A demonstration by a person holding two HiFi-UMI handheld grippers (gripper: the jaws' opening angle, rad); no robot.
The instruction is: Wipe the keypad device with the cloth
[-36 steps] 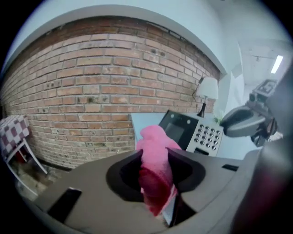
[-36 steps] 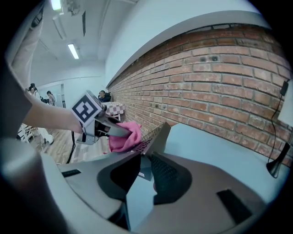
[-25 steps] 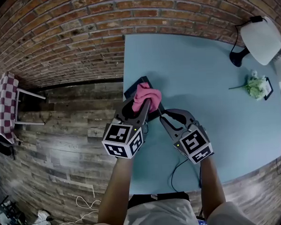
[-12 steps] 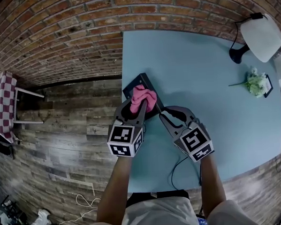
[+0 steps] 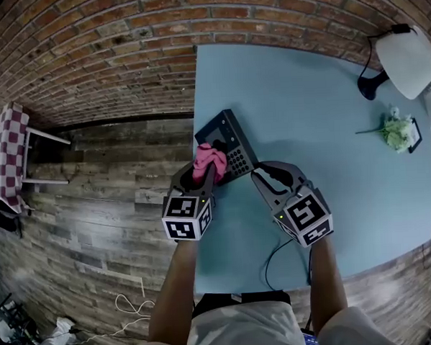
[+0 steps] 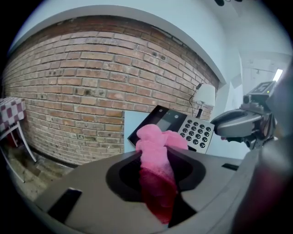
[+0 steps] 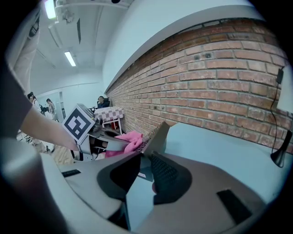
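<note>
Left gripper (image 5: 203, 177), fingers clamped on the cloth (image 5: 209, 159), just dragged it down the keypad device (image 5: 224, 134) on the table (image 5: 306, 106). Right gripper's (image 5: 262, 174) fingers pinch its corner. One wipe pass done, looks like.

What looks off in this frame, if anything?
The keypad device sits skewed to the table, one corner right at its left edge. Otherwise fine: left gripper holds the cloth, right gripper grips the device.
</note>
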